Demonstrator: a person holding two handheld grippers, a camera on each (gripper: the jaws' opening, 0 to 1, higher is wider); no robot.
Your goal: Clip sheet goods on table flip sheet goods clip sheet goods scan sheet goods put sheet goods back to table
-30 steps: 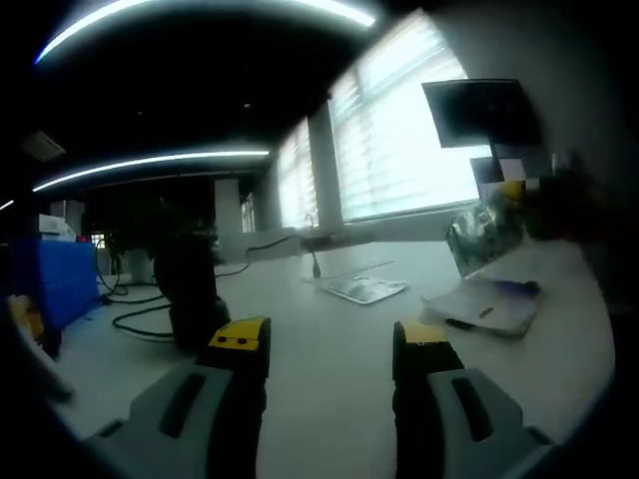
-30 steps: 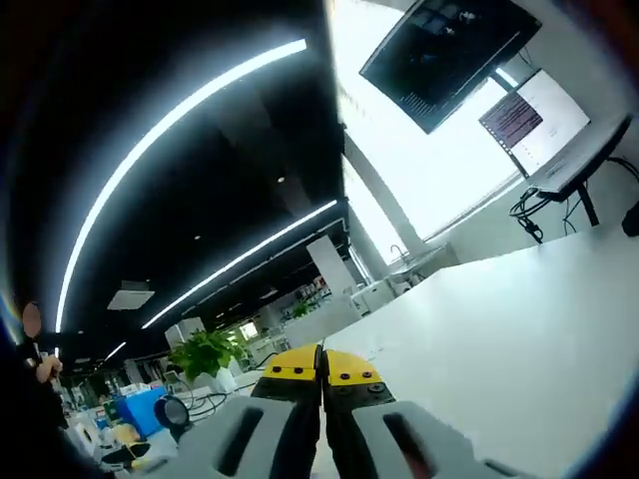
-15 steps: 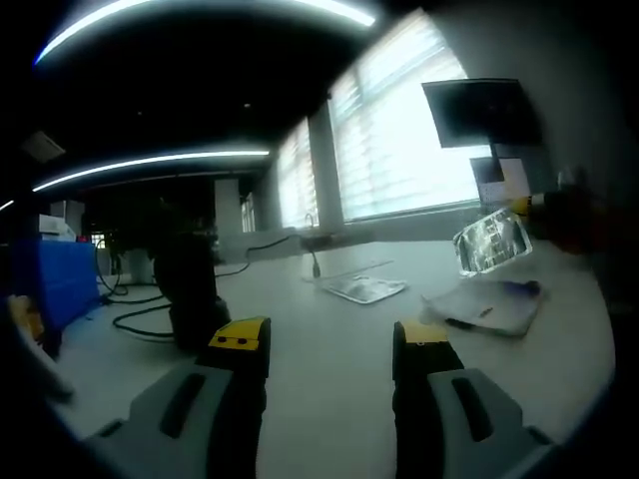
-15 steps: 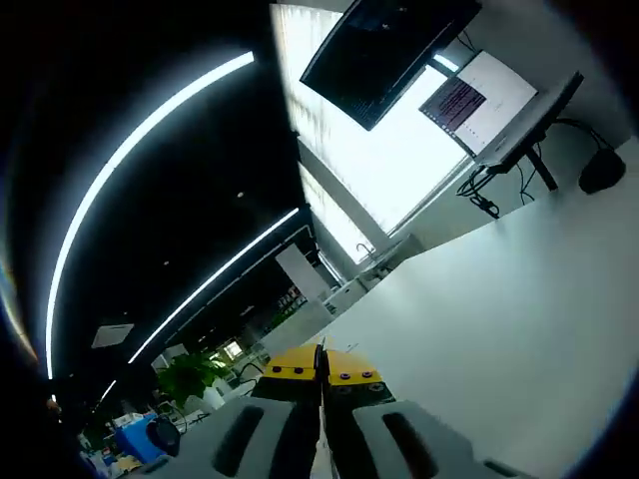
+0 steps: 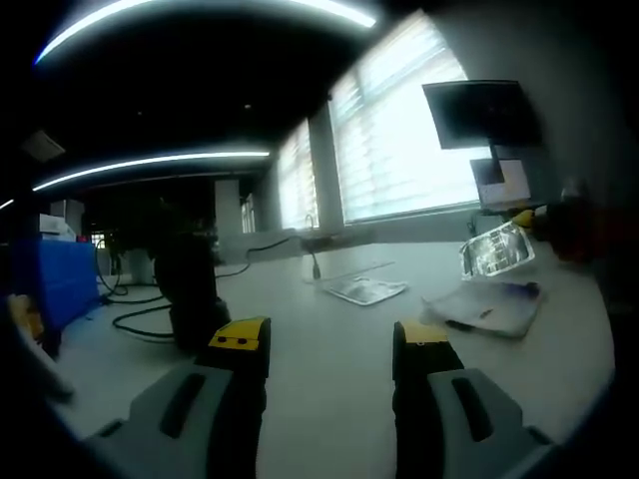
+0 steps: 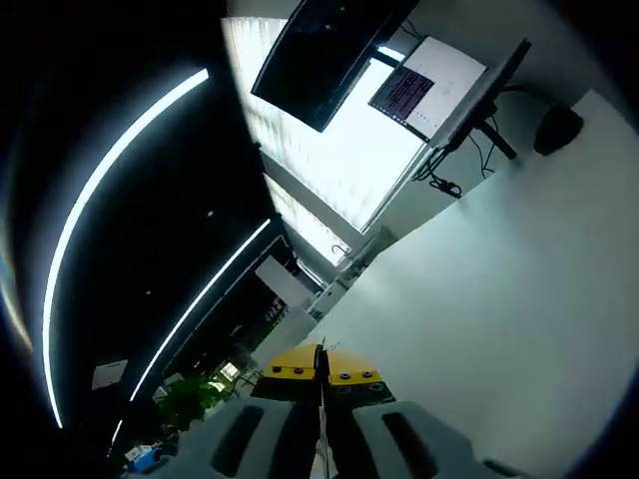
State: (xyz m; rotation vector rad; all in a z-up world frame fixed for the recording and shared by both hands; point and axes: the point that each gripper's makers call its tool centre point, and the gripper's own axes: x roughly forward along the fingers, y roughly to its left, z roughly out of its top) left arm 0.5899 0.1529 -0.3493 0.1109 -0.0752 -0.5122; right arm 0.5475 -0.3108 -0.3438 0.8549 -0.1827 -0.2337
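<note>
I am holding my left gripper (image 5: 329,344) low over the white worktop (image 5: 329,309), its two yellow-tipped fingers (image 5: 240,339) standing wide apart with nothing between them; I am keeping my right gripper (image 6: 321,364) raised and rolled, its fingers (image 6: 293,361) pressed together on the thin edge of a sheet (image 6: 320,419) that is running straight down the seam between them, its long axis lying along the fingers and pointing forward, though so little of it is showing here that I cannot tell its face.

In the left gripper view, that same gripper is coming in from the right, lifting a clear, glinting sheet pack (image 5: 496,249) above the worktop, edge tilted up toward the window (image 5: 399,150); below it, a pale flat package (image 5: 489,304) is lying on the worktop, and farther back another flat sheet (image 5: 362,289) is resting near a cable (image 5: 316,261); a dark cylindrical object (image 5: 190,289) is standing to the left, with a blue box (image 5: 50,279) beyond it.

In the right gripper view, the worktop (image 6: 499,279) is sloping across the frame, with a lit monitor (image 6: 424,85) and a dark screen (image 6: 319,55) at its far edge.
</note>
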